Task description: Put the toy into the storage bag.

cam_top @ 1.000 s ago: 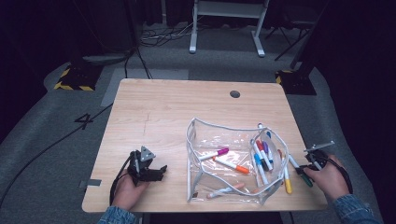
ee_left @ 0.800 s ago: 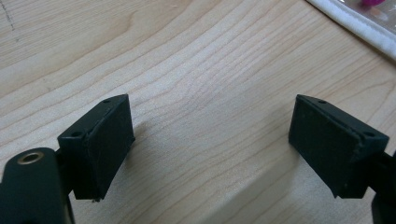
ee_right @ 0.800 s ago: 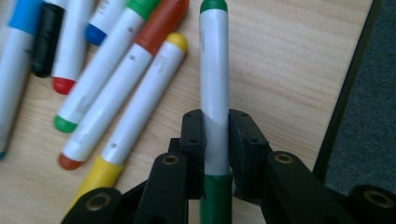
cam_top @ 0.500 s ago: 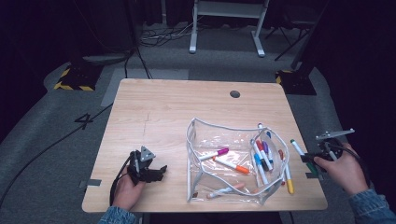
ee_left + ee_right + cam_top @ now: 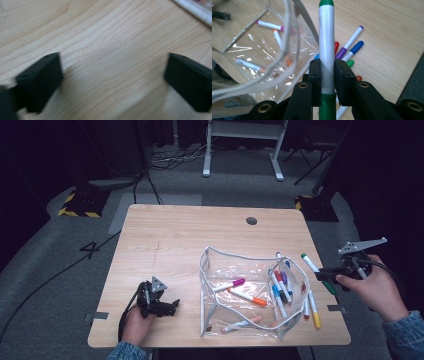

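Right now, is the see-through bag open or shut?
Open. The bag's white-edged mouth gapes wide, and markers lie inside; the right gripper holds a green marker beside it.

floor: grey carpet | worktop: pale wood | beyond it: white desk frame (cables beside) | surroundings: dark

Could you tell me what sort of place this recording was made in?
Probably a lab or studio set up for recording: a lone wooden table on grey carpet, hazard-striped tape and cables on the floor, dark surroundings.
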